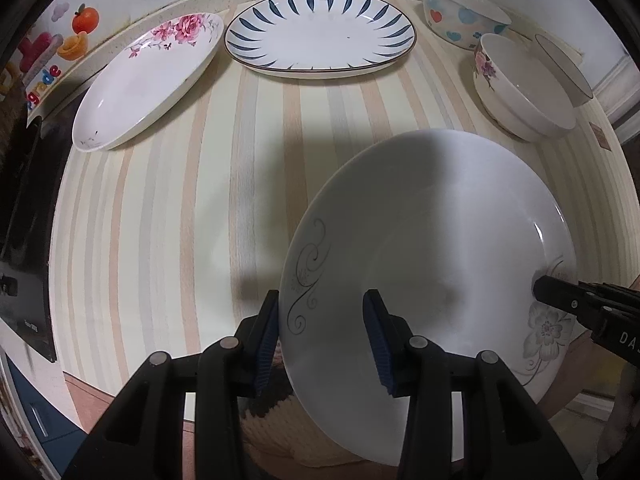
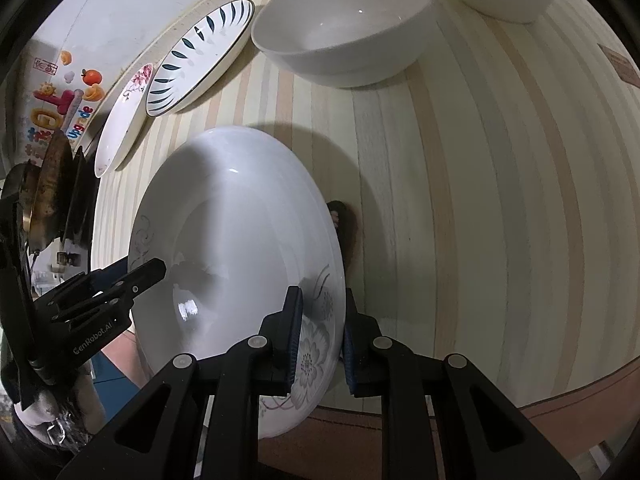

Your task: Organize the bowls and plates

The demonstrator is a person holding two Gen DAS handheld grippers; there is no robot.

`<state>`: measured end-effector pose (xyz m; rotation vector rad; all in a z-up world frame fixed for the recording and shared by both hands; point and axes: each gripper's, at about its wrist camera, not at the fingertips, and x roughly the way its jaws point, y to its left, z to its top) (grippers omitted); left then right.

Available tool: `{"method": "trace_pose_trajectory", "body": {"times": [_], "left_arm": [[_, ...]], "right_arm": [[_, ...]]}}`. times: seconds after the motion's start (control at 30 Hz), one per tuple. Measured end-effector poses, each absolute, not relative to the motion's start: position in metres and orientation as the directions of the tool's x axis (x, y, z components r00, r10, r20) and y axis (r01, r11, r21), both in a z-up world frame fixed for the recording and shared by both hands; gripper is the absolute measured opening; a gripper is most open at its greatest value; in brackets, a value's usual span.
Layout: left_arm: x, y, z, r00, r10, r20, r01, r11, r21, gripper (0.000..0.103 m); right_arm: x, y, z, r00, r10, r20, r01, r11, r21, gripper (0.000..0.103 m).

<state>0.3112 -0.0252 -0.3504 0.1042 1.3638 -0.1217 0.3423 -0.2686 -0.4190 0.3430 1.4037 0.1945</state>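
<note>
Left wrist view: both claws — left claw (image 1: 324, 344), right claw (image 2: 320, 340) — grip white plate (image 1: 440, 240) over striped table (image 1: 160, 208).

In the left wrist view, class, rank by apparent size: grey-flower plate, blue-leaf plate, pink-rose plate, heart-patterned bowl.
1. White grey-flower plate, though nearest the camera.
2. Blue-leaf plate and pink-rose plate: too alike.
3. Heart-patterned bowl.

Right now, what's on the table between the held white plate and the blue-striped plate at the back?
Nothing: bare striped tabletop separates white plate from blue-striped plate, in both views.
</note>
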Motion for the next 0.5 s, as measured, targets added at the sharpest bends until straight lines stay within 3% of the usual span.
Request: {"method": "trace_pose_trajectory", "body": {"times": [0.17, 0.33, 0.47, 0.5], "left_arm": [[0.306, -0.019, -0.335, 0.195, -0.049, -0.98, 0.117, 0.993, -0.026, 0.039], [0.31, 0.016, -0.285, 0.275, -0.099, -0.956, 0.004, 0.995, -0.102, 0.039], [0.337, 0.059, -0.265, 0.304, -0.114, -0.946, -0.118, 0.981, -0.157, 0.043], [0.345, 0.071, -0.266, 0.311, -0.098, -0.945, -0.144, 0.978, -0.149, 0.043]], "right_arm": [[0.348, -0.271, -0.408, 0.142, 0.301, -0.943, 0.052, 0.949, 0.311, 0.021], [0.356, -0.259, -0.339, 0.245, 0.232, -0.941, -0.086, 0.972, 0.217, 0.022], [0.39, -0.227, -0.294, 0.293, 0.328, -0.898, -0.193, 0.94, 0.281, 0.049], [0.402, -0.218, -0.29, 0.293, 0.362, -0.885, -0.215, 0.927, 0.308, 0.051]]}}
